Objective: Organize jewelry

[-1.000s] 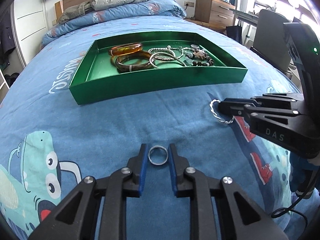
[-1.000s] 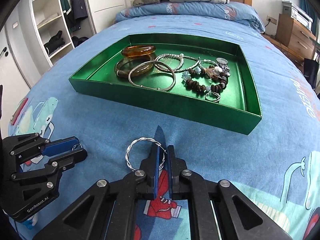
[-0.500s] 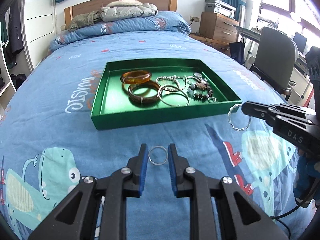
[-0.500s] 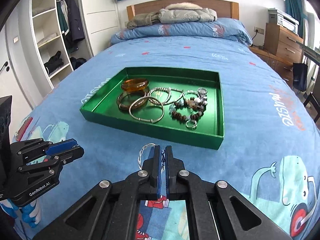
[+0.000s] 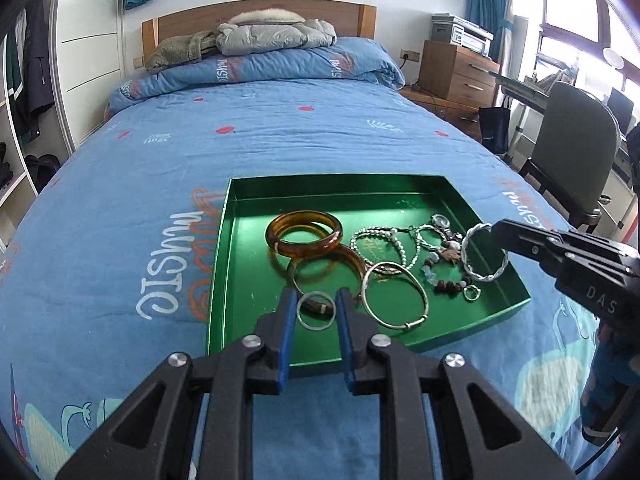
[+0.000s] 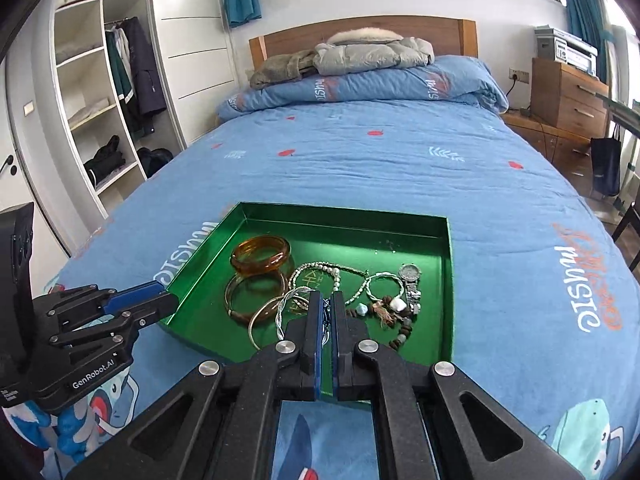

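— Blue bedding with cartoon prints runs under everything, and the green tray (image 5: 224, 264) sits in the middle of the bed, its near wall towards me. How much of the jewelry is in?

— Most of it, by the look of things. Inside the tray lie an amber bangle (image 5: 305, 233), a brown bangle beneath it, a thin silver bangle (image 5: 394, 300), a beaded chain, a watch (image 6: 410, 276), a dark bead bracelet and a small ring (image 5: 471, 292) by the tray's right wall. I see no loose pieces on the bedding around the tray, though the views only cover part of it.

— And what are you carrying?

— Two pieces. My left gripper (image 5: 316, 312) has its jaws partly closed on a plain silver ring (image 5: 316, 312), the blue pads pressing its sides, and it hovers over the tray's near edge. My right gripper (image 6: 327, 312) is clamped nearly shut on a twisted silver bangle (image 5: 485, 257), pinching its wire, which hangs above the tray's right side.

— So what is left?

— I judge only the setting down: both pieces need lowering onto bare green floor, the ring near the front, the bangle clear of the bead bracelet so they don't tangle.
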The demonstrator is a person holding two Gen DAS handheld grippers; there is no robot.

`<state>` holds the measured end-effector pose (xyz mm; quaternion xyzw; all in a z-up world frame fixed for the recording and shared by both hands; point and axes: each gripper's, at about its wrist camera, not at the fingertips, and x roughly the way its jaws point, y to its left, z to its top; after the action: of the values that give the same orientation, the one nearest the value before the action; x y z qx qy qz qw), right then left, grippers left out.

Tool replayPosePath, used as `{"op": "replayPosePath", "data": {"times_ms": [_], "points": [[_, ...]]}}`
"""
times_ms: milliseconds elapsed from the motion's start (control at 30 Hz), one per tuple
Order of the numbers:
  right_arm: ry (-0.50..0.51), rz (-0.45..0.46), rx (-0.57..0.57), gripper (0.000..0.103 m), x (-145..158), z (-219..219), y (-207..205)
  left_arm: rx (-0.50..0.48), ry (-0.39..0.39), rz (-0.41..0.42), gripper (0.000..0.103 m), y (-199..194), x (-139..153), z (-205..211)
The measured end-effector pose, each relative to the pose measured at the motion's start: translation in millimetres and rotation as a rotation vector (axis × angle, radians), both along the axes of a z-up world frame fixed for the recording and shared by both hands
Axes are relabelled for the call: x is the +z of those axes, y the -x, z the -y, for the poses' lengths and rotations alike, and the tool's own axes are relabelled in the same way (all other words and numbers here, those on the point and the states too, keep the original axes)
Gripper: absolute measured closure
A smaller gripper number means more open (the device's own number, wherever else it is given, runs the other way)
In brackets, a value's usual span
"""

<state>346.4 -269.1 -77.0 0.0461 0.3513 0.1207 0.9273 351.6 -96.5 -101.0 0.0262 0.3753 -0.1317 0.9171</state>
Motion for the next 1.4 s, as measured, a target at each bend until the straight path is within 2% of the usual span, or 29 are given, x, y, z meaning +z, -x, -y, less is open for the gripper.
{"op": "replayPosePath", "data": {"times_ms": [333, 533, 767, 933, 1033, 1233, 1400], "points": [[-0.005, -0.127, 0.053, 0.100, -57.3, -27.4, -44.2, 0.074, 0.011, -0.099, 0.084, -41.6, -42.8, -11.2], [0.006, -0.175, 0.064, 0.100, -75.6, -29.4, -50.0, 0.083, 0.020, -0.114, 0.084, -46.8, -51.0, -14.2], [0.053, -0.192, 0.071, 0.097, -80.2, -35.1, -47.6, 0.101, 0.006, -0.124, 0.084, -48.9, -57.0, -17.7], [0.057, -0.192, 0.064, 0.091, -77.0, -35.5, -44.6, 0.102, 0.002, -0.134, 0.083, -50.1, -56.8, -17.7], [0.054, -0.180, 0.054, 0.083, -71.0, -33.7, -39.3, 0.107, 0.006, -0.146, 0.083, -51.4, -55.4, -19.0], [0.045, -0.143, 0.025, 0.079, -51.5, -25.0, -22.1, 0.118, 0.010, -0.145, 0.081, -45.4, -45.5, -23.7], [0.037, -0.112, -0.002, 0.072, -32.6, -18.9, -2.5, 0.115, 0.016, -0.114, 0.077, -29.2, -24.4, -25.1]]}}
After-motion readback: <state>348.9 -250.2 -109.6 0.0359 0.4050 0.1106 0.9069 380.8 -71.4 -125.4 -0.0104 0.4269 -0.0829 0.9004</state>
